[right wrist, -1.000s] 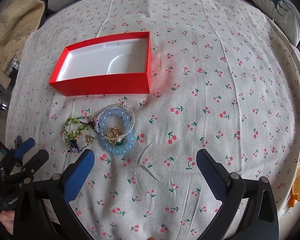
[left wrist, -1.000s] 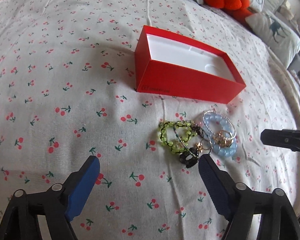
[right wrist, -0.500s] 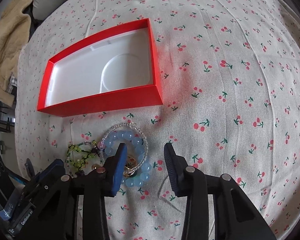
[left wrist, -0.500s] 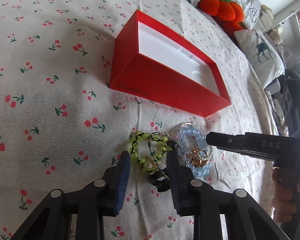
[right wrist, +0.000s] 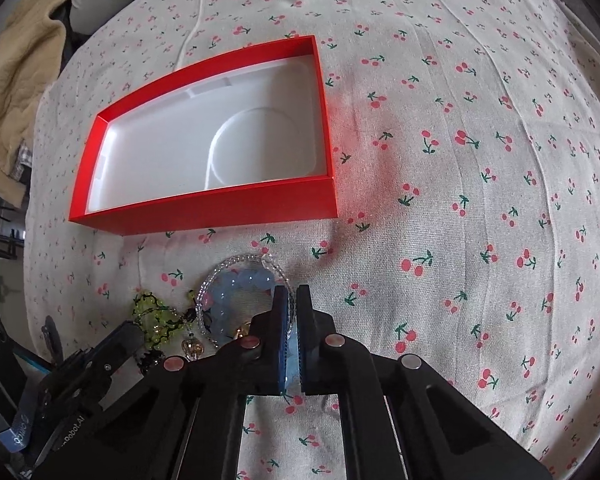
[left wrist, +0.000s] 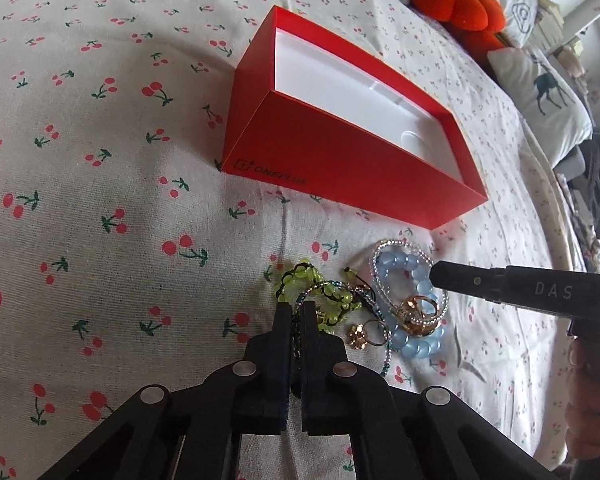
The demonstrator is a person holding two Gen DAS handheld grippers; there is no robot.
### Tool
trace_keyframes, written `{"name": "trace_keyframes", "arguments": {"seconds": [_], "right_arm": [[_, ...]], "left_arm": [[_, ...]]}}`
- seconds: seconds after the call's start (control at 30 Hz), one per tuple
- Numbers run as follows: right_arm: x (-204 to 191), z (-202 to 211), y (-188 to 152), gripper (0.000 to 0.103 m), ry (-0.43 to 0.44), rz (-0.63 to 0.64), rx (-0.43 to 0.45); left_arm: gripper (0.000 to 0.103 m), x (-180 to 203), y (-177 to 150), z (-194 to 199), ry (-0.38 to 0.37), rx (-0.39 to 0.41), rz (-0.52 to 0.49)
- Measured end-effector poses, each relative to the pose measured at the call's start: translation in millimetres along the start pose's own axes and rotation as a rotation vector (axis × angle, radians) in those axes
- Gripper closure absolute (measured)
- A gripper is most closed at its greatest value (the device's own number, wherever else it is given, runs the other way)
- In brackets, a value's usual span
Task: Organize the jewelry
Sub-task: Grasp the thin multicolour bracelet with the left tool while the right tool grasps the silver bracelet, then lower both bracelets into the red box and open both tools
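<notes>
Your left gripper [left wrist: 297, 312] pinches the green bead bracelet [left wrist: 300, 286]; your right gripper [right wrist: 291, 300] clamps the blue bead bracelet [right wrist: 240, 284]. Beyond them, the red box [right wrist: 220, 210] shows only its white liner.

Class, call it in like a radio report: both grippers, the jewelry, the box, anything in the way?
Left gripper shut on green bead bracelet. Right gripper shut on blue bead bracelet. Red box open, nothing visible inside. Nothing blocks it.

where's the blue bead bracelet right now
In the right wrist view the blue bead bracelet lies on the cherry-print cloth, just in front of the red box, with the right gripper shut on its right side.
</notes>
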State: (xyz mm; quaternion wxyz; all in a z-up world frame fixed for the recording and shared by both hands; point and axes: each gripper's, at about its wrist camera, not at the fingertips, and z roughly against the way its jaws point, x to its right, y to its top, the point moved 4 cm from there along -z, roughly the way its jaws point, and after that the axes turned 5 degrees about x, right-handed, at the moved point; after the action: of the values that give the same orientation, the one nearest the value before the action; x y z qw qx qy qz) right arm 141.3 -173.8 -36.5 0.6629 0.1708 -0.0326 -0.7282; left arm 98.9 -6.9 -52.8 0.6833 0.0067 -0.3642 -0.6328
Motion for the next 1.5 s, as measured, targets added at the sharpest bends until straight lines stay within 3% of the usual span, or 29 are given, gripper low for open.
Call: {"name": "trace_keyframes", "arguments": {"seconds": [0.57,0.93,1.2,1.5], "right_arm": [[-35.5,57.6,-3.2,0.099,0.11,0.093,0.128],[-46.1,87.8,8.6,0.099,0.188,0.086,0.194],[-49.7,102.1,26.1,0.099,0.247,0.067,0.241],[-39.9,92.8,52.8,0.099,0.278,0.01,0.282]], "left_arm": [[0.103,-13.0,6.6,52.7,0.065,0.117,-0.022],[0.103,7.7,28.9,77.3,0.083,0.16,-0.058],[0.103,36.0,63.0,80.8,0.049,0.175,-0.084],[0.103,60.5,103.8,52.2,-0.084,0.16,-0.025]]}}
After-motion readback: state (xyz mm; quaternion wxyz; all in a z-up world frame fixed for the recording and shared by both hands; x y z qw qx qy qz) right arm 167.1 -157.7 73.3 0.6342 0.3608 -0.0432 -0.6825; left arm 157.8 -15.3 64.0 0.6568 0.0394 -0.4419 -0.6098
